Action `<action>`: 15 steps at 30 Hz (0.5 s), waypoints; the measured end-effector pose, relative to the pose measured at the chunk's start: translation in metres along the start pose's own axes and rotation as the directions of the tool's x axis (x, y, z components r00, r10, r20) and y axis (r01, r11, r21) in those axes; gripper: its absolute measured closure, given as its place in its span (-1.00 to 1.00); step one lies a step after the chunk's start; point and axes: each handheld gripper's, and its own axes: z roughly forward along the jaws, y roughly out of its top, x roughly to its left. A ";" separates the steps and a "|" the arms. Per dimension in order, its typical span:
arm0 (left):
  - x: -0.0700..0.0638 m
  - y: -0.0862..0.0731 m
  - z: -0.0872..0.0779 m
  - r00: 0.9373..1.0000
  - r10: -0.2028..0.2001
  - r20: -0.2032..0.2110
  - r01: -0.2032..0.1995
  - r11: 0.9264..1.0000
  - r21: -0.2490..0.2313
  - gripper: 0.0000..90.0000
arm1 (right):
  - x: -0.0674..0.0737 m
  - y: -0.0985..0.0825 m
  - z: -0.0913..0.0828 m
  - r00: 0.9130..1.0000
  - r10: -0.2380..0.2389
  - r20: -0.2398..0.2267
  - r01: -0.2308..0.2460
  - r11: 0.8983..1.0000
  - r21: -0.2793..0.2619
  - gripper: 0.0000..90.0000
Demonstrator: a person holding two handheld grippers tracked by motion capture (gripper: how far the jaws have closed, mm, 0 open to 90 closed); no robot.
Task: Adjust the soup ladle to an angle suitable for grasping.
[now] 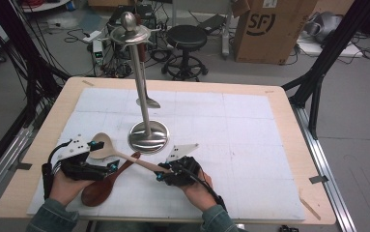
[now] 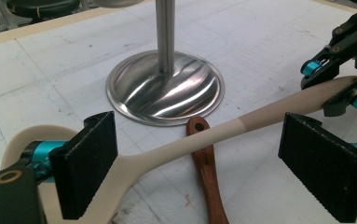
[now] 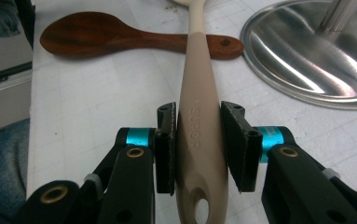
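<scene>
A cream, light beige spoon [image 3: 196, 112] lies across a dark reddish-brown wooden spoon [image 3: 120, 39]. The shiny silver steel stand [image 1: 147, 135] mirrors pale streaks on its base. The white mat [image 1: 250, 145] carries a faint grid, framed by the pale wood table [image 1: 289, 111]. Black jaws have turquoise pins.

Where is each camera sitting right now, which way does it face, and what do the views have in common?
High view: above the person's side, looking forward and down on the table; forearms and both hands show.
Left gripper view: rides the left gripper, facing the steel stand; its open jaws straddle the cream spoon.
Right gripper view: rides the right gripper, looking along the cream spoon's handle, jaws closed on it; a sleeve shows.
Shared: all three show the cream spoon crossing the brown spoon.
</scene>
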 end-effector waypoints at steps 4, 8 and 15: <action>-0.001 0.000 0.001 1.000 0.000 0.002 0.000 1.000 0.000 -0.73 | 0.000 0.003 -0.004 1.000 0.000 0.001 0.000 1.000 -0.013 0.50; -0.001 0.000 0.001 1.000 0.001 0.003 -0.001 1.000 0.003 -0.73 | 0.001 0.006 -0.007 1.000 0.003 -0.001 -0.003 1.000 -0.018 0.50; -0.002 0.000 0.003 1.000 0.006 0.010 -0.006 1.000 0.005 -0.73 | 0.001 0.012 -0.013 1.000 -0.011 -0.007 0.011 0.999 -0.038 0.51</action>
